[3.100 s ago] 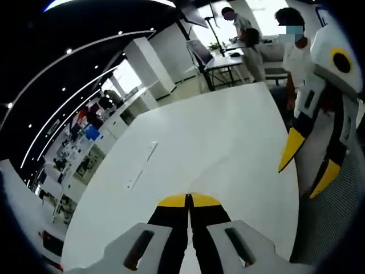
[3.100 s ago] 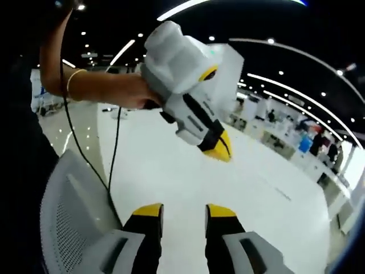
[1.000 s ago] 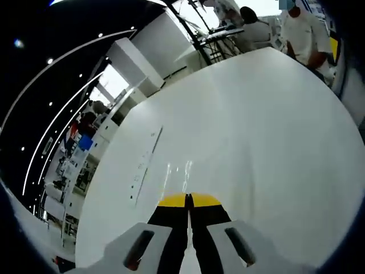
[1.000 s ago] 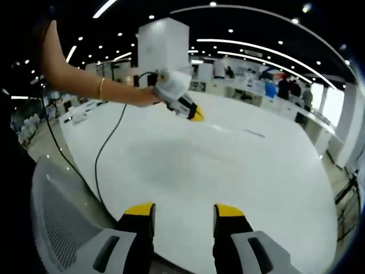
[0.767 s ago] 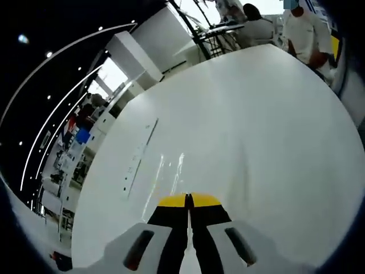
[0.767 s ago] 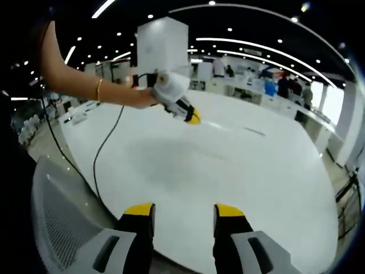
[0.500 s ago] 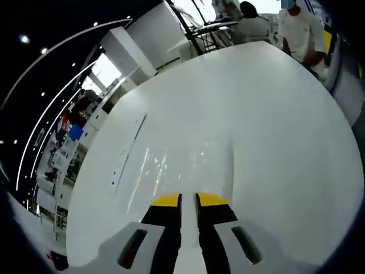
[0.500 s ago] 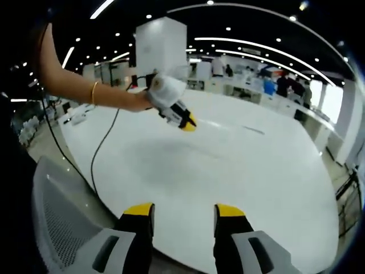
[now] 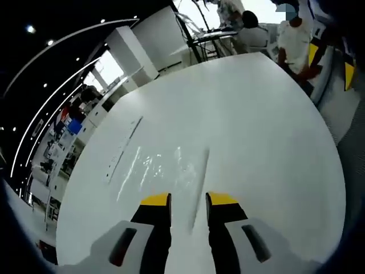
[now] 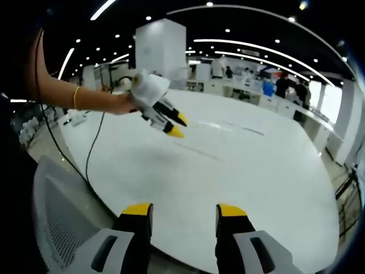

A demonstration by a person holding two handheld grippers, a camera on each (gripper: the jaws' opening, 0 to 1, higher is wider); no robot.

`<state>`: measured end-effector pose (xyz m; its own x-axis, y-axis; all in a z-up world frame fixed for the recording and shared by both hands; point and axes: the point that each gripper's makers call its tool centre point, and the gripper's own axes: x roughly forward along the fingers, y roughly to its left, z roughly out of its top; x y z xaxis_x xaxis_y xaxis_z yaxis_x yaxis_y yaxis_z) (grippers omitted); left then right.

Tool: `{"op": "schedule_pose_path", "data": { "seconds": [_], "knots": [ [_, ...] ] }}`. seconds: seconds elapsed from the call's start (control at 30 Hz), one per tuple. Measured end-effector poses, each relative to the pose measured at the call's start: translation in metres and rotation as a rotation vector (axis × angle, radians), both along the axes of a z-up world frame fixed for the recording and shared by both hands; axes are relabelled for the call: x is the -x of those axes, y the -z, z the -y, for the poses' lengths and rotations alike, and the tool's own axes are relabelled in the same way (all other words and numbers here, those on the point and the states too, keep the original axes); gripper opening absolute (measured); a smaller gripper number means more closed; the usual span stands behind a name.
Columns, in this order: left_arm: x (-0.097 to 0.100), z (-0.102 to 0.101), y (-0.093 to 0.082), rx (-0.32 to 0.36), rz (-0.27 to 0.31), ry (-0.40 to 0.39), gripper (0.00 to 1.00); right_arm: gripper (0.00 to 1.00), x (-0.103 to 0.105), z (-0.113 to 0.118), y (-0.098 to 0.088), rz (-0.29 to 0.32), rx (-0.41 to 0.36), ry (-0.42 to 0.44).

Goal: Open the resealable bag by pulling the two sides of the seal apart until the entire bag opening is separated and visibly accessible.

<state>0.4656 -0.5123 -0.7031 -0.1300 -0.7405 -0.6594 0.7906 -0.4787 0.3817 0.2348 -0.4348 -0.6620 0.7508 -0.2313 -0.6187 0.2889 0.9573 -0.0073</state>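
Bag [image 9: 165, 168] lies flat on the white tabletop [image 9: 256, 131], clear film just ahead of the left tongs [image 9: 188, 198], glinting, with its seal strip [image 9: 201, 171] running away from the tips. Left tongs stand apart over it, gripping nothing. Right tongs [image 10: 185, 210] are apart too, empty, well short of the bag. By the look of it: thin, limp, slippery plastic, near weightless. Best hold, I'd judge, is one lip just above the seal for each set of tongs.
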Motion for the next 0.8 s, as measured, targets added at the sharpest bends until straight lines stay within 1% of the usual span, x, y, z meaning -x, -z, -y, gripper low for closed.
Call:
{"op": "schedule_pose_path", "data": {
  "seconds": [0.1,0.13,0.27,0.33,0.43,0.47,0.53,0.6,0.67,0.8],
  "knots": [
    [0.006,-0.016,-0.006,0.018,-0.038,-0.016,0.3,0.44,0.001,0.0,0.0,0.005,0.001,0.006],
    [0.007,-0.02,-0.007,0.017,-0.043,-0.015,0.33,0.44,0.002,0.0,0.0,0.005,0.001,0.007],
    [0.009,-0.033,-0.018,0.05,-0.071,-0.042,0.51,0.45,0.004,-0.001,0.0,0.005,0.004,0.007],
    [0.01,-0.041,-0.024,0.061,-0.091,-0.062,0.54,0.46,0.005,0.0,0.0,0.009,0.005,0.01],
    [0.014,-0.051,-0.032,0.077,-0.112,-0.063,0.55,0.47,0.007,0.0,0.001,0.006,0.005,0.011],
    [0.015,-0.053,-0.035,0.086,-0.114,-0.064,0.58,0.47,0.008,0.0,0.001,0.005,0.007,0.012],
    [0.017,-0.058,-0.04,0.099,-0.129,-0.073,0.66,0.48,0.008,0.0,0.002,0.005,0.009,0.013],
    [0.02,-0.064,-0.047,0.117,-0.16,-0.092,0.79,0.49,0.008,0.0,0.001,0.008,0.011,0.015],
    [0.02,-0.07,-0.05,0.126,-0.165,-0.106,0.87,0.49,0.009,0.0,0.001,0.01,0.013,0.014],
    [0.023,-0.086,-0.056,0.138,-0.188,-0.146,0.87,0.5,0.009,-0.001,0.001,0.011,0.016,0.012]
  ]
}}
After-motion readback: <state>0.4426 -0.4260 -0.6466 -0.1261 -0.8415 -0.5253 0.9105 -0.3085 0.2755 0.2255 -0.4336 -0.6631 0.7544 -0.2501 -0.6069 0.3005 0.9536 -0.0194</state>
